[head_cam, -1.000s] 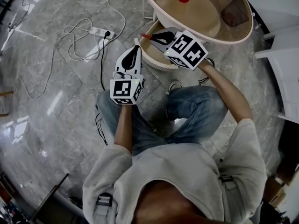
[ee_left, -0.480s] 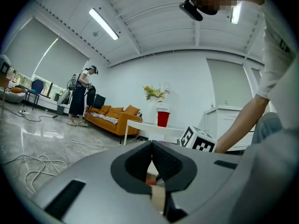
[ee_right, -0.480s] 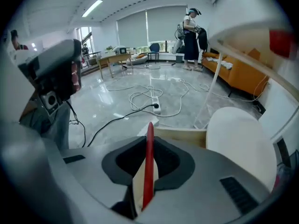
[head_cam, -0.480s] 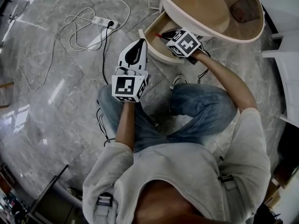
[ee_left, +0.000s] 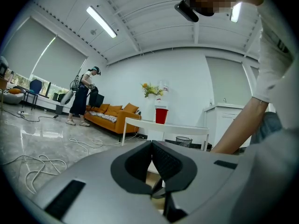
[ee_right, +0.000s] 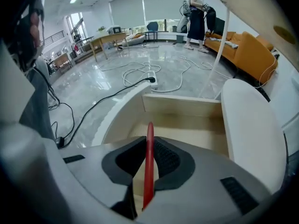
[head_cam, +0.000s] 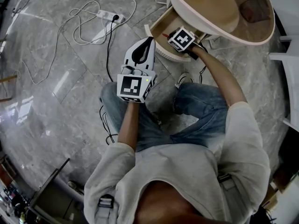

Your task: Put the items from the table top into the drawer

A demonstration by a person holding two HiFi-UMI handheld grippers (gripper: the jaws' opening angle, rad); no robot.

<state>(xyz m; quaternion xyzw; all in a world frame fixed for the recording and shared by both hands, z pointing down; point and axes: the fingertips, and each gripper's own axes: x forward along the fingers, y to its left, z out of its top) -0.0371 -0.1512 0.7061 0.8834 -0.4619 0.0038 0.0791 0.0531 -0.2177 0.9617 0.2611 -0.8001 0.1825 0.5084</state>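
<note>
The right gripper (ee_right: 148,167) pinches a slim red stick (ee_right: 149,134), smooth and round-tipped, between its ribbed black pads, jaws nearly together; the stick's long axis runs along the jaws, tip pointing down and ahead into the open pale wooden drawer (ee_right: 182,105) with its curved front; the drawer's bare floor lies straight beyond the tip, so letting go looks like the next step; in the head view this gripper (head_cam: 168,34) sits within the drawer's rim (head_cam: 158,50); the left gripper (ee_left: 152,146), jaws closed on nothing, hangs level over the lap, farther off; a red plastic cup (ee_left: 160,115) stands on the round table top.
</note>
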